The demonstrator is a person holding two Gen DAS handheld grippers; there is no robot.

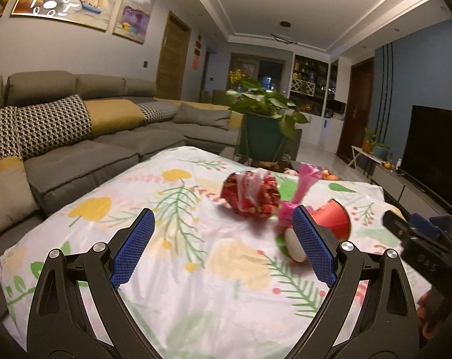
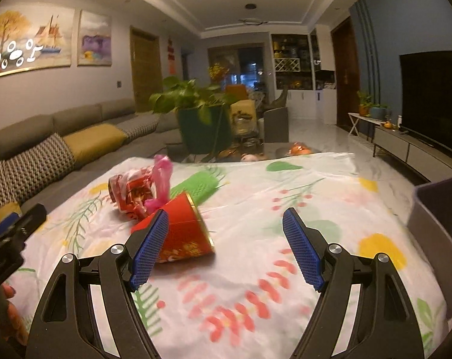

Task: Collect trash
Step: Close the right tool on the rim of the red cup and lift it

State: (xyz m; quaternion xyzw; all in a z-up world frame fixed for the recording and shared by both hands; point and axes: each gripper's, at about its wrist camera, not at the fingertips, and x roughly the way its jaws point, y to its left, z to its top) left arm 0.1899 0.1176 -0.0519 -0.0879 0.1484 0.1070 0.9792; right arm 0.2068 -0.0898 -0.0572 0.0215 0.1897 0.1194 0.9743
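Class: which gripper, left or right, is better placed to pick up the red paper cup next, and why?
Right. The right gripper hangs open just beside the red paper cup, nearer the grey bin; the left gripper faces bare cloth.

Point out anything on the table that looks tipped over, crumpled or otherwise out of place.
The red cup lies tipped on its side on the cloth. Behind it sits a crumpled red wrapper with a pink bag sticking up beside it. An egg-like white thing lies by the cup. Nothing appears spilled.
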